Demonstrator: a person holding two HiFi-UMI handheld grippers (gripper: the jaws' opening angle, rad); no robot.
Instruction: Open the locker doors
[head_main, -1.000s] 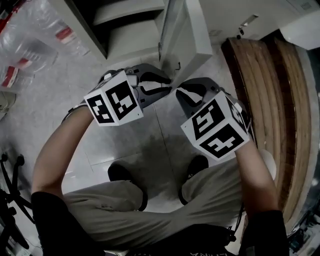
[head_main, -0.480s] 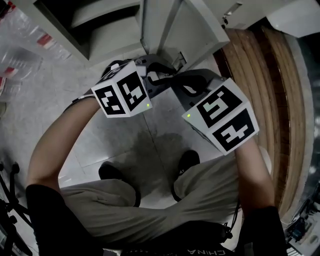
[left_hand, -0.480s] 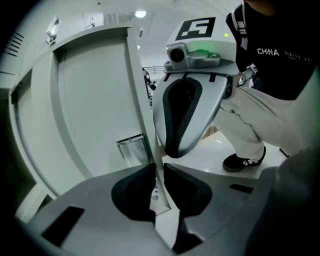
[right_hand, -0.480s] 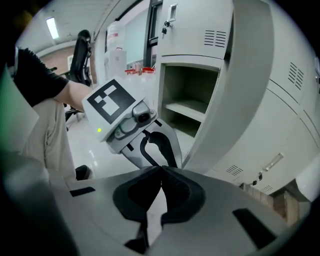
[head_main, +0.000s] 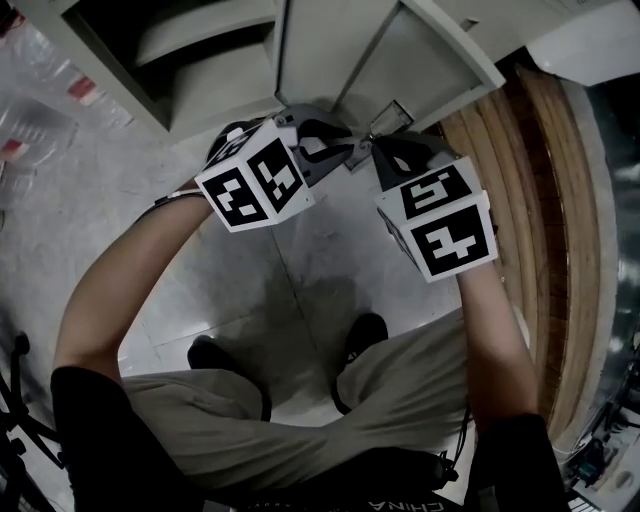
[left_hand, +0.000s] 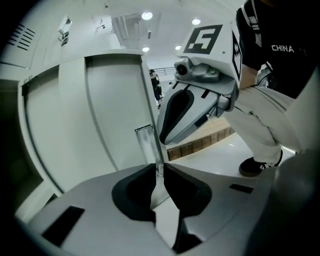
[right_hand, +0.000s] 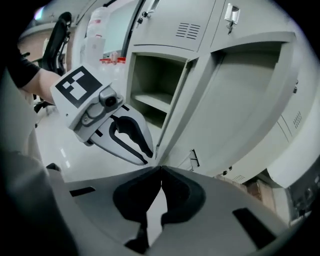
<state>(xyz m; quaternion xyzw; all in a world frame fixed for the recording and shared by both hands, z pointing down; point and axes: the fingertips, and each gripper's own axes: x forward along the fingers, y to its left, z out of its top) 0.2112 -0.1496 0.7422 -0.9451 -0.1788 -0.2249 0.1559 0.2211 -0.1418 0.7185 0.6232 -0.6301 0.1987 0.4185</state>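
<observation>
A grey locker door (head_main: 420, 60) stands swung open from its compartment (head_main: 190, 60); the shelf inside shows in the right gripper view (right_hand: 155, 100). My left gripper (head_main: 345, 150) is shut on the door's free edge, and a thin strip of that edge (left_hand: 152, 150) runs between its jaws (left_hand: 159, 170). My right gripper (head_main: 378, 148) hovers just right of the left one, near the door's latch (head_main: 395, 115). Its jaws (right_hand: 161, 171) are shut tip to tip with nothing between them, just short of the door edge (right_hand: 172, 130).
A curved wooden slatted platform (head_main: 540, 200) runs along the right. Shrink-wrapped bottles (head_main: 40, 110) lie on the floor at the left, with a chair base (head_main: 15, 400) at the lower left. Closed locker doors (right_hand: 185, 25) sit above. The person's shoes (head_main: 365, 335) stand below the grippers.
Both grippers have moved up towards the lockers and closer together. The door has swung further out with the left gripper on its edge.
</observation>
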